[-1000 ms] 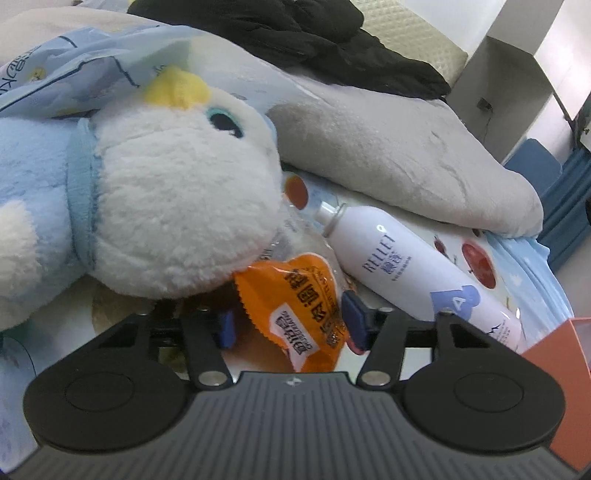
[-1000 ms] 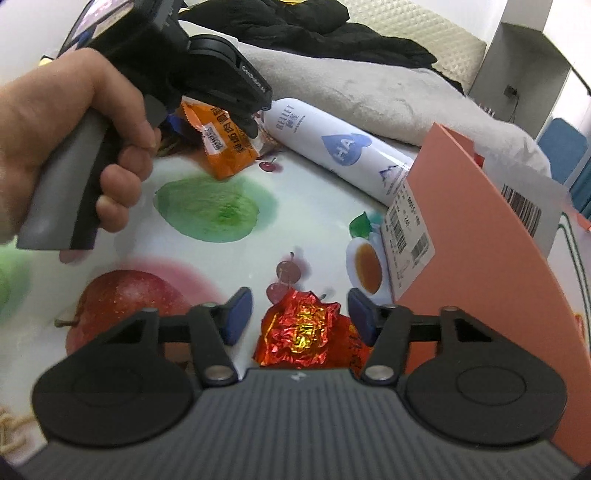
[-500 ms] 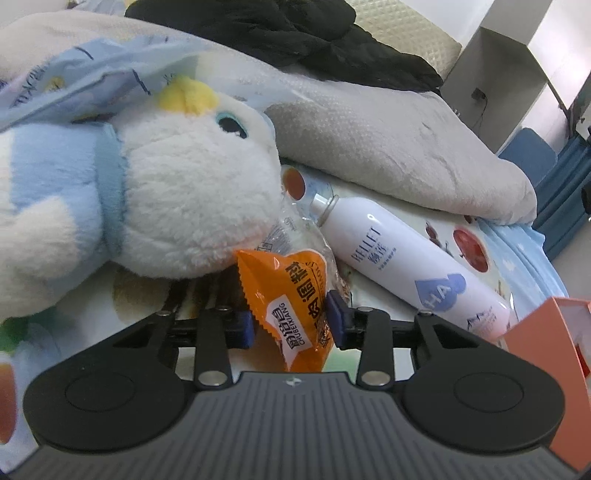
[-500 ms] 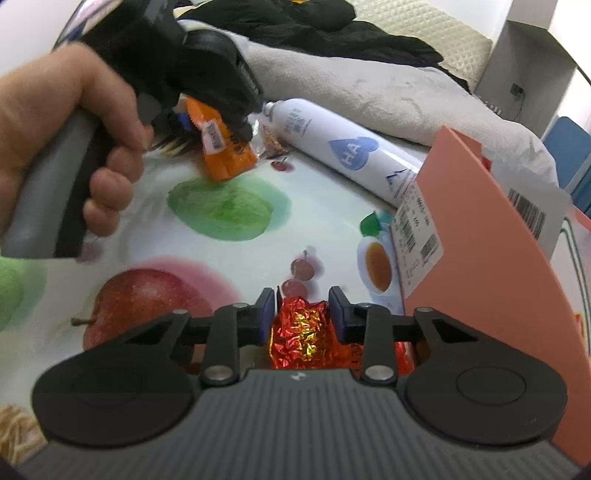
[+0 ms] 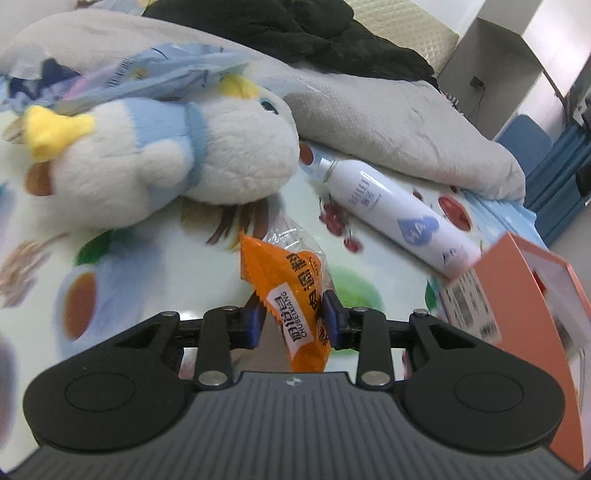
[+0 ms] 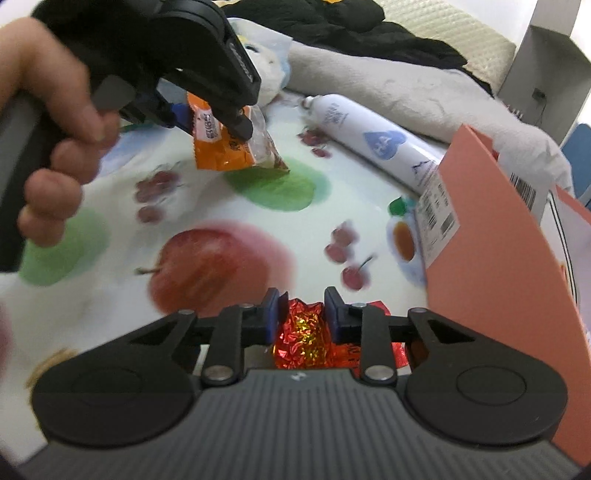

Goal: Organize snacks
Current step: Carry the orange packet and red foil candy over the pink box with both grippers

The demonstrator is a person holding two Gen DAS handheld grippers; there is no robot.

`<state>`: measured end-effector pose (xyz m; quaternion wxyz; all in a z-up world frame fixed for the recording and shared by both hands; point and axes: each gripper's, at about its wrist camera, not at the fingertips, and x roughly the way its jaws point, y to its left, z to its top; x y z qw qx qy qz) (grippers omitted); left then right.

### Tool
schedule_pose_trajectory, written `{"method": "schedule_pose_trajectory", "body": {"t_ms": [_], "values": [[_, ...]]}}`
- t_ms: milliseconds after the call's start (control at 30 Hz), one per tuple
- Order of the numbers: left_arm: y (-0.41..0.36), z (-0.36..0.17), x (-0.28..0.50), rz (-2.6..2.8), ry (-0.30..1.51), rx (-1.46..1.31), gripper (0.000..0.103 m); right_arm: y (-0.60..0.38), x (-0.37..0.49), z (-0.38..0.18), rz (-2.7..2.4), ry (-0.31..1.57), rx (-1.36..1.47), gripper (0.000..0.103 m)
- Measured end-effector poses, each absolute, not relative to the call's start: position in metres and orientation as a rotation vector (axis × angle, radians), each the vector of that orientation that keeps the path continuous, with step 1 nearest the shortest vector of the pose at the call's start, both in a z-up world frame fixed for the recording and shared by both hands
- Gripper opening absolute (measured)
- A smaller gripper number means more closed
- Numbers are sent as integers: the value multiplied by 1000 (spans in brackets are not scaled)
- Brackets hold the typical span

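Right gripper (image 6: 302,317): jaws clamped tight on a red foil snack (image 6: 303,338), which sits low between the pads; its lower half is cut off by the gripper body, so its shape is unclear. It is gripped near the top, probably to carry it clear of the cloth.

Left gripper (image 5: 293,319): jaws closing, pads pressing an orange snack packet (image 5: 295,295) from both sides. A clear plastic bag (image 5: 291,236) clings behind the packet; whether it is a separate item or attached, cannot tell. From the right wrist view the same packet (image 6: 218,147) hangs off the surface beneath the left hand (image 6: 48,122).

Fruit-print cloth (image 6: 207,266) below, blurred.

Orange box (image 6: 509,258) stands open just right of both grippers, likely the place for the 2 snacks; its interior is mostly hidden by the near wall.

White spray bottle (image 5: 399,221) lies on its side beyond, touching the box corner in the left view.

Plush toy (image 5: 155,162) farther left; grey blanket (image 5: 388,122) and dark clothing (image 5: 303,33) at the back.
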<state>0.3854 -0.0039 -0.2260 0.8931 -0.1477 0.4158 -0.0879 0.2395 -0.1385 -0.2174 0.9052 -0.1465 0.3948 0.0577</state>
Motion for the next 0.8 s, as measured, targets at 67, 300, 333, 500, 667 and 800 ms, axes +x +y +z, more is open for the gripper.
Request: {"method": "schedule_pose_trajectory", "body": {"t_ms": [67,300,333,500,667,800], "values": [[1,-220,366,-191,871,-289,37,-136,231,-215,142,825,-279,30],[22,-206,299,-179,874,-256,35,-131,200,-202,198,795,-235,30],[23,-205,291,-174,875,-263,35,-131,196,-202,199,797,-231,30],[34,-204,247,-179,886,-287,34,-131,184,-204,180,844,-146,30],[40,-205,208,-164,903,-280,32,-129,169,-203,226,857,-112,41],[47,-205,188,-143,899,-280,31,-133,161,-203,244,871,-106,53]]}}
